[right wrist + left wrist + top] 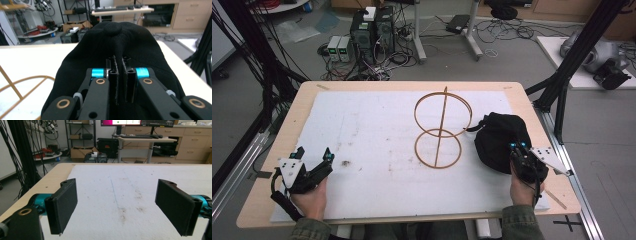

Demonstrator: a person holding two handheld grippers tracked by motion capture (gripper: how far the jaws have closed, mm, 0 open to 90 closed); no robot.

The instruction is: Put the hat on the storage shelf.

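A black cap (497,137) lies on the right side of the white mat (372,145). My right gripper (517,146) is at its near edge, shut on a pinched fold of the cap's fabric (119,75); the right gripper view looks over the cap's crown (112,30). A gold wire stand (442,127) of two rings joined by an upright rod rests mid-table, just left of the cap. My left gripper (314,155) sits low at the mat's near left, its black pads (63,205) wide apart with only bare mat between them.
The wooden table (277,165) ends close to my hands. A black frame post (562,85) rises beside the right edge. Computers and cables (372,35) lie on the floor beyond the far edge. Bare mat stretches between the left gripper and the stand.
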